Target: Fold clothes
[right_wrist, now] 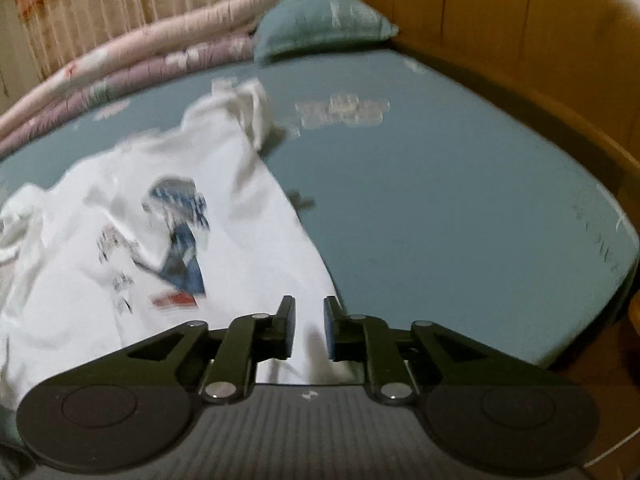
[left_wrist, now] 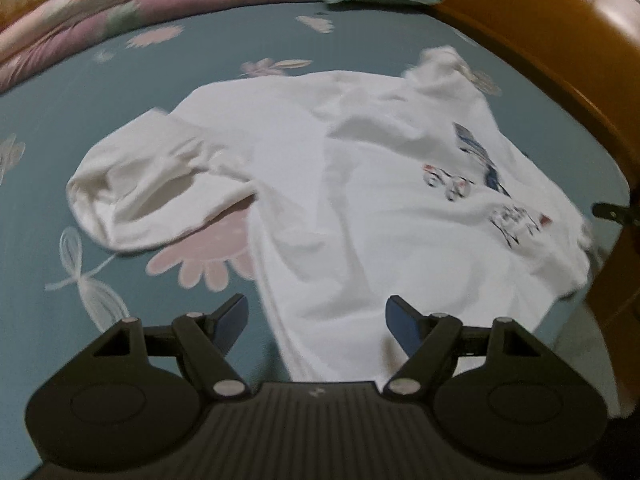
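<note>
While the shirt [left_wrist: 320, 184] lies spread on the bed [left_wrist: 100, 92], its hem toward you and length running away, your left gripper [left_wrist: 316, 320] is wide above the hem; your right gripper [right_wrist: 309, 328], narrow with cloth between, is at the shirt's right corner

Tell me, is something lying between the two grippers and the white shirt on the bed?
Nothing visible does. The white shirt lies spread on the teal bedsheet, its near hem directly ahead of the open left gripper and the narrowly open right gripper.
</note>
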`<state>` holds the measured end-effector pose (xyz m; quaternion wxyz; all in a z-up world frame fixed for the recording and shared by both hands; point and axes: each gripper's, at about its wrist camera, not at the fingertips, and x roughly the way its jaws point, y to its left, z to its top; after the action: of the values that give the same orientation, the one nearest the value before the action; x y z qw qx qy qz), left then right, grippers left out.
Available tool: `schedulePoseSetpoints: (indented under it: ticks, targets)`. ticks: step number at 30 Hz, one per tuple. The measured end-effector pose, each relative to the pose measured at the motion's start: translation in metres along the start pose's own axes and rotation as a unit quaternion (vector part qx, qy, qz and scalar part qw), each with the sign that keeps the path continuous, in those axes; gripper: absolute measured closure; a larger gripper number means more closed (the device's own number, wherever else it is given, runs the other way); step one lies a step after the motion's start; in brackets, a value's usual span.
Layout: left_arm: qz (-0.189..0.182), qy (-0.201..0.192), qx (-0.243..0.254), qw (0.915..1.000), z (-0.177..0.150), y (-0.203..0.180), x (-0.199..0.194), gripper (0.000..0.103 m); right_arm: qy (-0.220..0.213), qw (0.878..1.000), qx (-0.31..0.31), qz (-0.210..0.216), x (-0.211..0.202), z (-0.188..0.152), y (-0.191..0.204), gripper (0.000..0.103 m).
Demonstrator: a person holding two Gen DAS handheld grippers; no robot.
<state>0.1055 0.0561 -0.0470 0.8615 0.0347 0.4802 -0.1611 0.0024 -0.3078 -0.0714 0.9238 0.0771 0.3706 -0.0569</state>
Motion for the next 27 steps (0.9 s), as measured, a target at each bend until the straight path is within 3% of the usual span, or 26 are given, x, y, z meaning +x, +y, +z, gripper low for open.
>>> schedulePoseSetpoints:
  ticks: [8,12,18,21,24,26,27]
  targets:
    - [-0.021,-0.01,-0.084,0.9962,0.003,0.034,0.013,0.027,0.005,0.997,-0.02,0.078,0.008,0.013,0.035,0.056]
    - [-0.053,-0.022,-0.153,0.9865,0.01,0.058,0.026,0.027,0.019,0.993,-0.044,0.108,0.022,0.018,0.061,0.048]
    - [-0.102,-0.039,-0.282,0.953,0.017,0.104,0.06,0.027,0.032,0.985,-0.083,0.148,0.039,0.024,0.101,0.043]
    - [-0.127,-0.047,-0.343,0.9294,0.013,0.127,0.082,0.027,0.035,0.981,-0.096,0.165,0.047,0.027,0.118,0.043]
    - [-0.157,-0.079,-0.39,0.904,0.011,0.144,0.093,0.025,0.041,0.979,-0.101,0.17,0.055,0.029,0.127,0.043]
    - [-0.164,-0.097,-0.406,0.8938,0.013,0.152,0.101,0.024,0.044,0.979,-0.098,0.172,0.061,0.03,0.13,0.042]
    - [-0.161,-0.105,-0.407,0.8932,0.015,0.153,0.104,0.024,0.047,0.979,-0.096,0.174,0.064,0.03,0.131,0.042]
